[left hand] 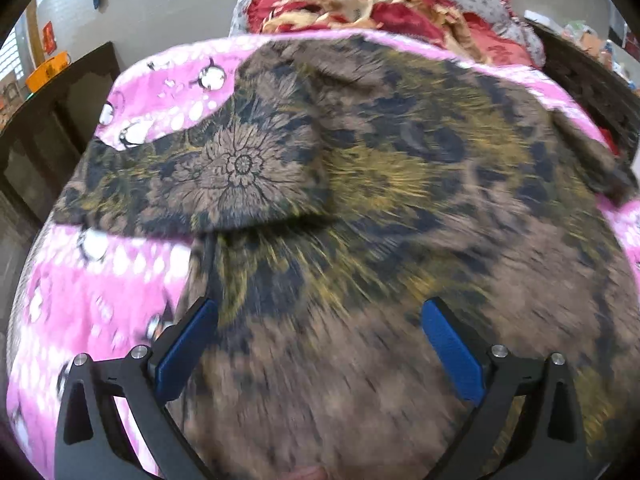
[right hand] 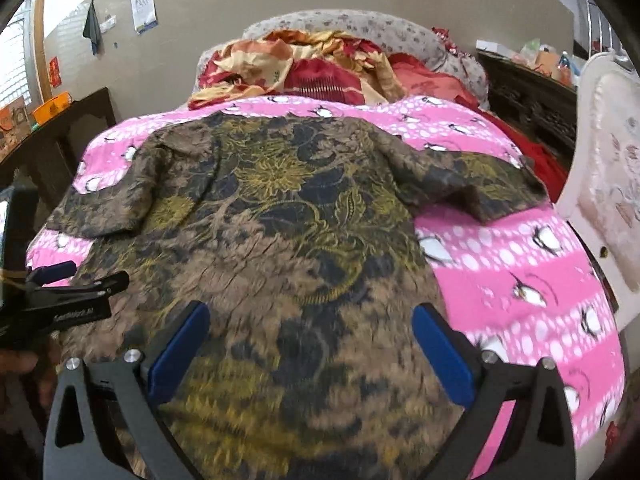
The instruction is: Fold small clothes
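Shirt point(right hand: 280, 216), brown-and-gold floral, short-sleeved, spread flat on pink penguin-print bedsheet point(right hand: 520, 272), crumpled red-and-orange quilt point(right hand: 312, 68) heaped beyond its collar end, dark wooden cabinet point(right hand: 532, 96) alongside; left gripper point(left hand: 320, 344) and right gripper point(right hand: 312, 344) both over its hem, fingers spread, empty.

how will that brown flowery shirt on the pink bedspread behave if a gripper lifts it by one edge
The shirt will probably drape limply: it lies flat with soft wrinkles and its sleeves flopped outward. It looks thin, so likely light. It may drag on the bedspread rather than slide cleanly.
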A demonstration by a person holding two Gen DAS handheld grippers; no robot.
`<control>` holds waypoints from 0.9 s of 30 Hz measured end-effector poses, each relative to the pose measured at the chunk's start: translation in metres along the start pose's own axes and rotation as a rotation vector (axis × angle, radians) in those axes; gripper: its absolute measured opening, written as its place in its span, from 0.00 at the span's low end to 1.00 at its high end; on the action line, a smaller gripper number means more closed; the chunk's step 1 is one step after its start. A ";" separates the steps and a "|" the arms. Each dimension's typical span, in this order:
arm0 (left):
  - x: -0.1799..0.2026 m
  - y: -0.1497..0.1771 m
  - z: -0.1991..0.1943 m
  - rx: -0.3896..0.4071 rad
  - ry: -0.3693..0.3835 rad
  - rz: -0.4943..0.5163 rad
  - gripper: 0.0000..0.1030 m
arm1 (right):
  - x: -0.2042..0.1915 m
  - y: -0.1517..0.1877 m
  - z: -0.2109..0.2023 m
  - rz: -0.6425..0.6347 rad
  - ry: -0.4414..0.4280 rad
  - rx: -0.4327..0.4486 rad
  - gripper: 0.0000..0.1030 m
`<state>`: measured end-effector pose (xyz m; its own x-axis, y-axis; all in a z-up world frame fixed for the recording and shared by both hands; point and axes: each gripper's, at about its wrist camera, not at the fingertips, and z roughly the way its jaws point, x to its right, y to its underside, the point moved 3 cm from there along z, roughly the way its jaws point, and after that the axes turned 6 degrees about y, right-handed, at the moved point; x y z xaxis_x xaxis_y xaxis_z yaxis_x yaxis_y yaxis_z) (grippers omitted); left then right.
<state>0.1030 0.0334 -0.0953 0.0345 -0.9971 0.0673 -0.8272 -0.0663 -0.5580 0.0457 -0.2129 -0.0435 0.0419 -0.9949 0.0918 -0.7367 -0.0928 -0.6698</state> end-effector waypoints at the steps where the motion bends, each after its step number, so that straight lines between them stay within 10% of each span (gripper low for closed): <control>1: -0.003 -0.002 0.008 -0.011 0.003 -0.015 0.83 | -0.004 -0.005 0.011 -0.015 0.001 -0.010 1.00; 10: -0.007 0.007 0.015 0.051 0.024 -0.049 0.85 | -0.039 0.009 0.103 -0.095 0.018 -0.120 0.99; 21: -0.007 0.008 0.013 0.053 0.018 -0.047 0.85 | -0.036 0.013 0.101 -0.074 0.005 -0.095 0.99; 27: -0.029 0.008 -0.004 0.034 0.201 -0.144 0.82 | -0.037 0.013 0.099 -0.084 0.018 -0.086 0.99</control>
<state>0.0933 0.0618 -0.0988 0.0352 -0.9502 0.3095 -0.8026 -0.2114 -0.5578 0.1017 -0.1814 -0.1285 0.0937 -0.9829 0.1586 -0.7862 -0.1708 -0.5939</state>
